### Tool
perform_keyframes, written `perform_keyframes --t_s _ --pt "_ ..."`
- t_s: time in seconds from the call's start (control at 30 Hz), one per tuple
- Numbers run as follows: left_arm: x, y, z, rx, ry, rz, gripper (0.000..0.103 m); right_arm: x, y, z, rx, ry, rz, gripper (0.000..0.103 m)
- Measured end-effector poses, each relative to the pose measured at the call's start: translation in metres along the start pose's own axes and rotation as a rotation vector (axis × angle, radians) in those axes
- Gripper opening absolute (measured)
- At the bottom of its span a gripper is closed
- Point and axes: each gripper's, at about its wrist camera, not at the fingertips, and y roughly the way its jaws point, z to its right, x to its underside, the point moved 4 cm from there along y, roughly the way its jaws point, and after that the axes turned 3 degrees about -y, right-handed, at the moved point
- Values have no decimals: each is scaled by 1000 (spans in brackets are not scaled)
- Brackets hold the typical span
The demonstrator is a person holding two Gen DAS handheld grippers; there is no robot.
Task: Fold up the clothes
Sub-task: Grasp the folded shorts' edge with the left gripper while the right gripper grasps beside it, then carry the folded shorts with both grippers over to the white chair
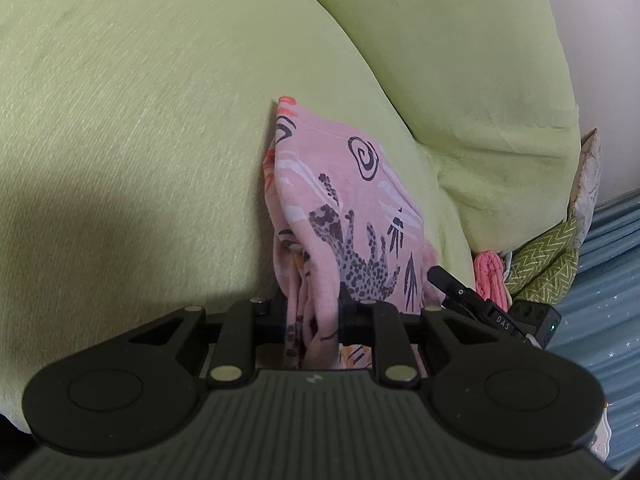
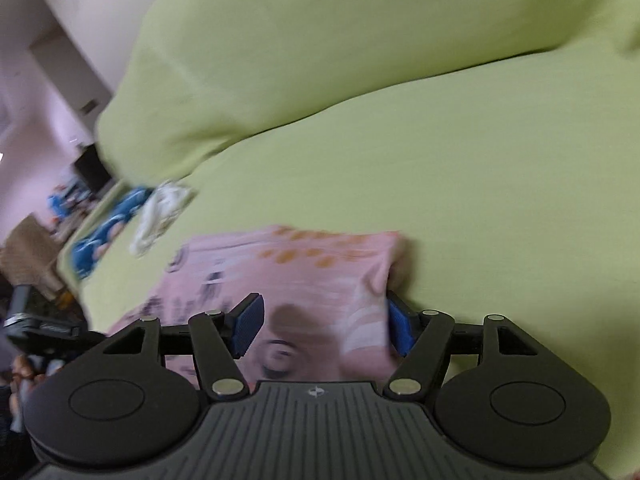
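Observation:
A pink garment printed with leopards and spirals lies bunched on the light green sofa seat. My left gripper is shut on a gathered fold of it, and the cloth hides the fingertips. In the right wrist view the same pink garment lies folded on the seat, blurred. My right gripper stands open over its near edge, and the blue pads do not press on the cloth. The right gripper's black finger shows beside the garment in the left wrist view.
The green sofa back cushion rises behind the seat. A pink knitted item and a green zigzag cushion sit at the sofa's end. White and blue cloths lie at the far end of the seat.

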Motion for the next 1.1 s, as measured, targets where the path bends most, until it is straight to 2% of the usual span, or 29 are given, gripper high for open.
perform_keyframes --t_s 0.1,0.17,0.27,0.3,0.33,0.47,0.6,0.73,0.87,0.97,1.1 --pt "-2 4 2 0 0 -2 17 -7 24 -13 -23 -25 -30 66" --pt "-2 6 4 -1 8 -2 17 -10 37 -24 -28 -36 -49 60" --pt "-3 4 9 -15 38 -1 16 -11 51 -43 26 -84 -67 36" --pt "-3 4 11 -25 57 0 16 -8 45 -45 22 -77 -70 20" --pt "-2 0 14 -38 87 1 16 -2 35 -46 -3 -58 -75 13" --pt "3 2 43 -57 202 -2 14 9 16 -63 45 -63 -48 12" --pt "9 4 82 -28 284 -25 13 14 -28 -71 88 23 56 11" --pt "32 12 140 40 400 -105 13 33 -112 -73 181 120 155 11" --pt "87 44 219 172 527 -248 13 75 -231 -70 310 256 304 11" --pt "157 87 287 273 639 -401 13 130 -336 -71 446 358 436 11" --pt "278 144 366 415 748 -633 13 215 -470 -69 665 492 569 11"
